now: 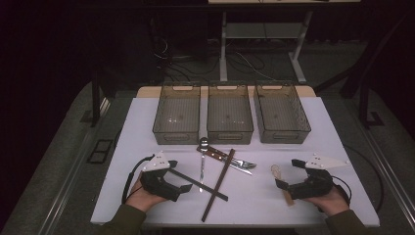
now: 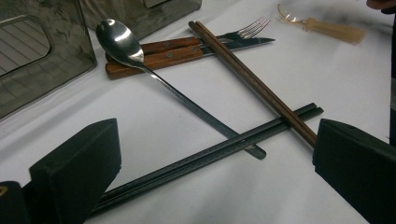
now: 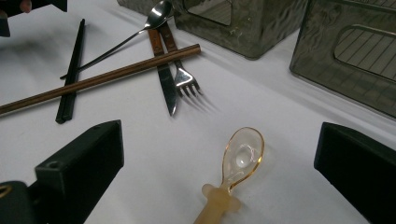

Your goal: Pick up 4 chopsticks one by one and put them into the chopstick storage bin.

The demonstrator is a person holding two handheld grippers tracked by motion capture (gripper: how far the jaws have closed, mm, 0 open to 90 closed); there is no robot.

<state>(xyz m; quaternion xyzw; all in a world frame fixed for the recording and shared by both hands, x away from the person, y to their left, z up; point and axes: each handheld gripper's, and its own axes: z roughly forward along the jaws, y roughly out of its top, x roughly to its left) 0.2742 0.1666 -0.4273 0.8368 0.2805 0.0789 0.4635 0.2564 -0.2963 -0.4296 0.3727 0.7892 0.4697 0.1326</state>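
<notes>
Both grippers rest low on the near table [image 1: 147, 117] with jaws wide, holding nothing; my left gripper [image 1: 182, 176] straddles the near end of the black chopsticks [image 2: 205, 156], which the brown chopsticks [image 2: 252, 81] cross; my right gripper [image 1: 288, 174] flanks the clear spoon [image 3: 240, 156], untouched.

Your left gripper [image 1: 178, 176] sits with jaws wide apart; the pair of black chopsticks [image 2: 210, 151] lies between them on the white worktop [image 1: 303, 142]. Ahead, the pair of brown wooden chopsticks [image 2: 252, 81] crosses over the black pair, and the long-handled steel spoon [image 2: 154, 77] runs beneath it. Your right gripper [image 1: 288, 175] straddles the clear amber plastic spoon [image 3: 236, 170] with bare worktop on both sides. Three smoky transparent bins [image 1: 230, 115] wall the far edge; narrow gaps separate them.
</notes>
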